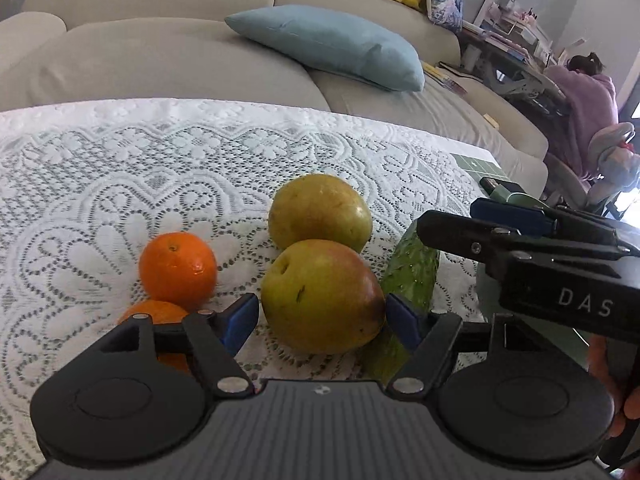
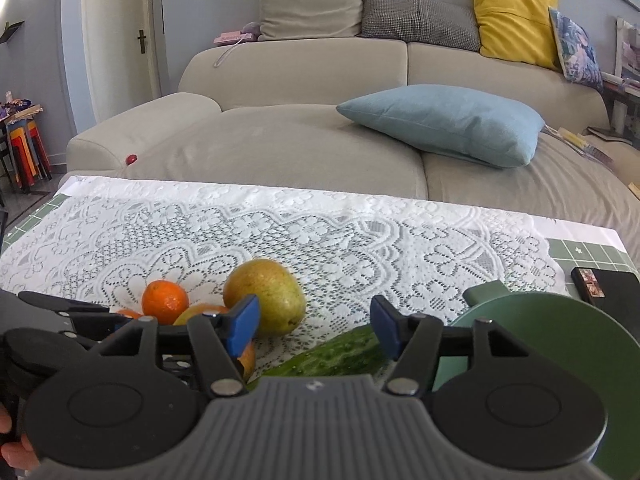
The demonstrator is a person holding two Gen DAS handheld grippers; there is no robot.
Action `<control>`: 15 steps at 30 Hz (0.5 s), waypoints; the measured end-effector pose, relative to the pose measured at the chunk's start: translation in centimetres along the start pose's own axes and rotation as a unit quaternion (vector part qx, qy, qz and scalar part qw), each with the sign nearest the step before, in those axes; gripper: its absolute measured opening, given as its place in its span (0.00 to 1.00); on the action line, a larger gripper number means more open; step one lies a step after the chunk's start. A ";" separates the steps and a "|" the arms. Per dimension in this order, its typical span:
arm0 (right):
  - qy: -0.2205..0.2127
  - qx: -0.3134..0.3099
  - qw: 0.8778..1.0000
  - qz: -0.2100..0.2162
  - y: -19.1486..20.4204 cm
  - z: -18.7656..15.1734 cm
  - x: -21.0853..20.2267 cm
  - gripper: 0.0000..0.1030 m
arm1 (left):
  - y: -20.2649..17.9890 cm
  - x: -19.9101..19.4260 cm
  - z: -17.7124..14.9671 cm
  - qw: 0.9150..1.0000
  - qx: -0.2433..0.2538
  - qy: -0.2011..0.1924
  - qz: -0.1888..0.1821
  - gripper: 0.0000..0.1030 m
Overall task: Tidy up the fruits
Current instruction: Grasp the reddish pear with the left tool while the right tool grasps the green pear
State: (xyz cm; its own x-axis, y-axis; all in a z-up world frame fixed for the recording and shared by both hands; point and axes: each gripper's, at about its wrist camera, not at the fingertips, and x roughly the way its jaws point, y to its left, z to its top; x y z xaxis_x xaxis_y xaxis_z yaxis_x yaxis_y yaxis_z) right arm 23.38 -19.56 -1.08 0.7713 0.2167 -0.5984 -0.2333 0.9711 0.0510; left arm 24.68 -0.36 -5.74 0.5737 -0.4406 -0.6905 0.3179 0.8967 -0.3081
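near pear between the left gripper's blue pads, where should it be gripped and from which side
Grip the near pear across its widest middle, coming in low from the camera side as the left gripper does now. It lies on its side, stem dimple toward the orange, cucumber close alongside, so keep that pad tight against the pear.

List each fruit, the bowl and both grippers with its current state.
Near pear: on lace cloth, between open fingers.
Far pear: resting free.
Oranges: resting free.
Cucumber: lying flat.
Green bowl: tilted.
Left hand-held gripper: open.
Right hand-held gripper: open, above cucumber.
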 end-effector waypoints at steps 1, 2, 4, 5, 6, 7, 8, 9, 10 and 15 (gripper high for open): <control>0.003 0.003 1.000 0.001 -0.1 0.0 0.1 0.58 | -0.1 0.0 0.0 1.000 0.006 -0.005 0.001 0.83; 0.006 0.007 1.000 0.004 -0.1 -0.1 0.3 0.58 | -0.2 0.1 0.1 1.000 0.010 -0.009 0.003 0.83; 0.009 0.012 1.000 0.007 -0.2 -0.1 0.5 0.58 | -0.4 0.5 0.2 1.000 0.006 -0.012 0.005 0.83; 0.009 0.014 1.000 0.007 -0.2 -0.1 0.6 0.59 | -0.6 0.5 0.2 1.000 0.010 -0.013 0.006 0.82; 0.009 0.014 1.000 0.006 -0.3 -0.1 0.6 0.60 | -0.6 0.5 0.2 1.000 0.012 -0.014 0.005 0.78; 0.008 0.015 1.000 0.005 -0.3 -0.1 0.6 0.60 | -0.6 0.5 0.2 1.000 0.011 -0.015 0.001 0.78; 0.008 0.016 1.000 0.005 -0.3 -0.2 0.7 0.61 | -0.5 0.5 0.2 1.000 0.010 -0.016 0.000 0.78; 0.009 0.019 1.000 0.006 -0.4 -0.2 0.7 0.61 | -0.5 0.4 0.1 1.000 0.011 -0.016 0.000 0.77; 0.010 0.022 1.000 0.007 -0.4 -0.2 0.8 0.61 | -0.5 0.4 0.1 1.000 0.012 -0.016 0.000 0.77; 0.013 0.024 0.999 0.016 -0.2 -0.1 1.0 0.61 | -0.9 -1.0 0.0 0.999 0.027 -0.031 0.021 0.77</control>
State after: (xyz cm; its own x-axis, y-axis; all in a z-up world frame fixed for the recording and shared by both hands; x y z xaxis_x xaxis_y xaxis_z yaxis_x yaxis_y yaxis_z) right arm 24.14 -19.56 -1.79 0.7476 0.2465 -0.6168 -0.2288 0.9673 0.1093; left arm 23.81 -0.74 -4.80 0.6329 -0.4060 -0.6592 0.3313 0.9116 -0.2434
